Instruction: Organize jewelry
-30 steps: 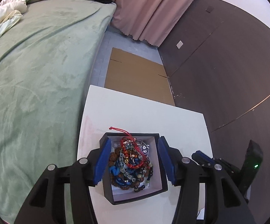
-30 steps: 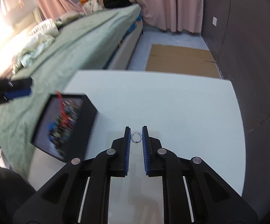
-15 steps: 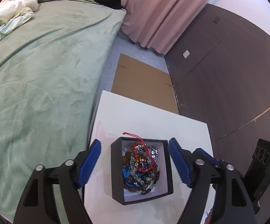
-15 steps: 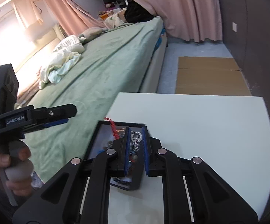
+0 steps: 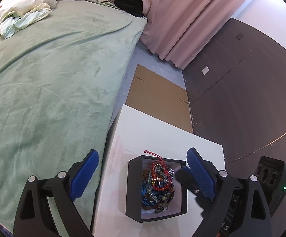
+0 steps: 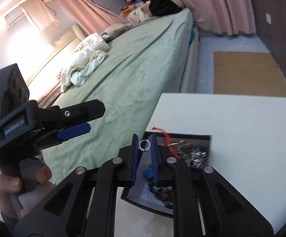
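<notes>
On the far left lies the green bed [image 5: 50, 79], with crumpled pale bedding [image 5: 22, 15] at its head. The left tongs [image 5: 143, 174] hang over the near bed-side edge of the white counter [image 5: 162, 134], blue pads [image 5: 85, 174] spread wide apart and gripping nothing. Below and between them sits the black box [image 5: 132, 187], white inside and heaped with beaded bracelets [image 5: 158, 183]; a red cord [image 5: 152, 155] trails over its far rim. The box lies within the span of the left tongs but apart from both pads, so the left hand is simply standing off.

Further right, the right tongs [image 6: 144, 153] are drawn close together and clamped on a small silver ring [image 6: 144, 145], pinched edge-on at the very tips. In the right wrist view the box [image 6: 190, 136] lies just below and slightly to the right of the ring, its open mouth facing up, its long side running across the view. The ring appears to hang over the bed-side rim of the box rather than over its middle.

The coming move turns on that offset: I judge the right tongs should shift a little right, toward the middle of the heap, before parting, or the ring may strike the rim and roll off toward the bed. The right hand is nearer and carries the piece. Beyond the counter a flat sheet of cardboard [image 6: 247, 71] lies on the floor.
</notes>
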`<state>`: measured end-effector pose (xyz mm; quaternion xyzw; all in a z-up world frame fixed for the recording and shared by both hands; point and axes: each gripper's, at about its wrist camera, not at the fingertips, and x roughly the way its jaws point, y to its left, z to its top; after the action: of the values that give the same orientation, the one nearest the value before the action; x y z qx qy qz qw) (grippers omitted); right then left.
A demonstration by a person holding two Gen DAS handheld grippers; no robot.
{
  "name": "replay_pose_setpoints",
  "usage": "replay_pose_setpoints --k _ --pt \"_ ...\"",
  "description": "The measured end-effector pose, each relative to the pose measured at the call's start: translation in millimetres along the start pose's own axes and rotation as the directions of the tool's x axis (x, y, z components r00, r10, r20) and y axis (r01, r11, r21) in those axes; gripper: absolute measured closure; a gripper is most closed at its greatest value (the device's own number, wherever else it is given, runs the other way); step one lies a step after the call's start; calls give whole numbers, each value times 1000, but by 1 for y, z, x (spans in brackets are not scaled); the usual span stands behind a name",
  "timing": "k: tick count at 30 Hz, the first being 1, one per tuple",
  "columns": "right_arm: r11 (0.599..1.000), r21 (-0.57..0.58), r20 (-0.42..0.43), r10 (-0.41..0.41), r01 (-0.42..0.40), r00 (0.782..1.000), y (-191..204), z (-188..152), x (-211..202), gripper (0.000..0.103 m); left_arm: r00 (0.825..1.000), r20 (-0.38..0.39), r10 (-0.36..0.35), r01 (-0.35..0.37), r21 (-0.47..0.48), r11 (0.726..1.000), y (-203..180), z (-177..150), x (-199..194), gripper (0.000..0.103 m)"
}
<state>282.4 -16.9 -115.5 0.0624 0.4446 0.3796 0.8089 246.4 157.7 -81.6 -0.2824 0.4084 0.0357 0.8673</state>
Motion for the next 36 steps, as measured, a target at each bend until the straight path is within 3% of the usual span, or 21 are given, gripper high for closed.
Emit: replay_pose_setpoints --k 4,7,18,21,23,27,32,36 --pt "999 43 -31 4 -2 1000 -10 -1 7 88 1000 -4 2 -2 -4 1000 0 -1 1 13" --pt "998 58 -17 -22 23 1000 -17 -1 -3 77 1000 -3 7 -7 8 1000 -1 -2 1 11" --pt "996 60 26 -69 68 997 -24 -6 -42 75 999 13 31 -32 109 994 -11 -31 -12 9" --pt "994 81 38 -70 67 997 -28 -15 -56 64 999 15 31 -33 145 989 -16 -43 -20 9" --pt "990 95 61 -109 103 992 -30 -23 -70 42 999 17 34 -37 168 985 -20 -52 -27 9" --pt "986 117 91 -130 119 987 -30 -36 -99 36 998 50 46 -57 244 968 -38 -68 -46 9" --pt "975 138 123 -192 175 974 -23 -56 -139 14 996 68 51 -69 299 952 -54 -91 -68 9" --pt "967 141 137 -231 212 963 -15 -70 -167 9 995 91 44 -73 343 937 -67 -111 -94 9"
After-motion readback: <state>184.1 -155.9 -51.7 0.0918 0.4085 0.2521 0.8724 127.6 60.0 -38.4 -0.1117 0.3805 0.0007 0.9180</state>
